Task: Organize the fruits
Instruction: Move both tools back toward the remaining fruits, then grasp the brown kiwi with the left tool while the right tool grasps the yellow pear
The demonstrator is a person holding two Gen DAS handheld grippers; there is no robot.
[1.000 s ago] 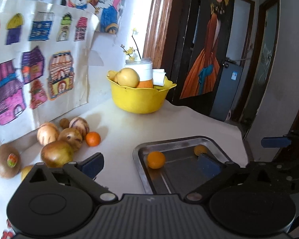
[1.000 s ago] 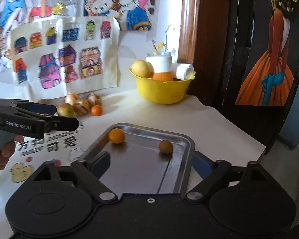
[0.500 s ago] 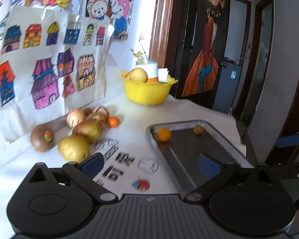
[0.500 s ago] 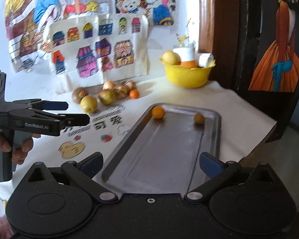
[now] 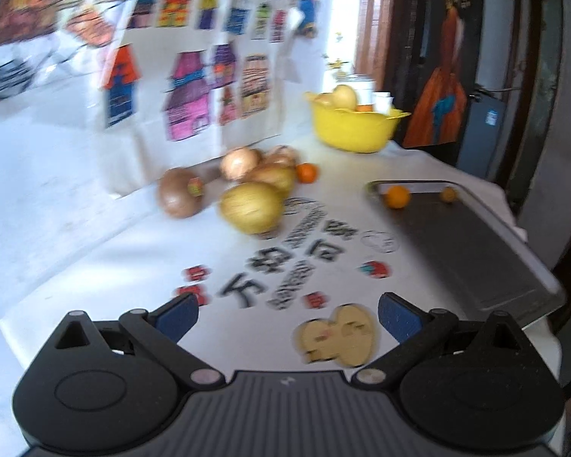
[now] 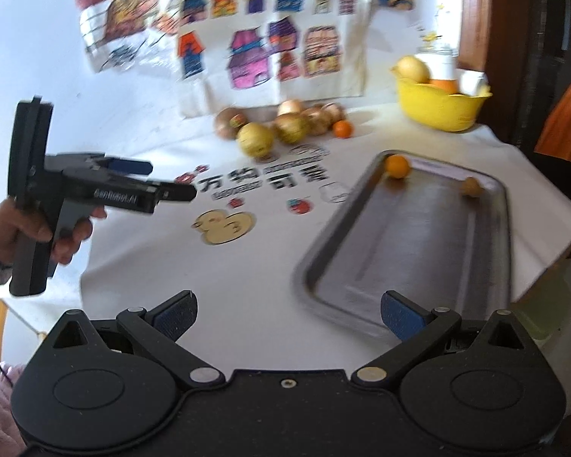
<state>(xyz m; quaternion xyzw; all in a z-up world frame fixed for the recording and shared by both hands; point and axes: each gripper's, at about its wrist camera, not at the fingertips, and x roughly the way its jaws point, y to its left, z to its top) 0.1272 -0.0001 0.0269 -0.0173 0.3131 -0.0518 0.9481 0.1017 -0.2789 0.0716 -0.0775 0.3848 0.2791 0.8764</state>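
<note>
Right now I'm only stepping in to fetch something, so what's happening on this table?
A person is sorting fruit with a hand-held gripper in each hand. Both the left hand-held gripper and the right hand-held gripper are open and empty. The metal tray holds an orange and a smaller yellowish fruit. A pile of fruit waits by the wall, beside a yellow bowl.

Bright daylight; motion blur throughout; fisheye bending and dark corners.
</note>
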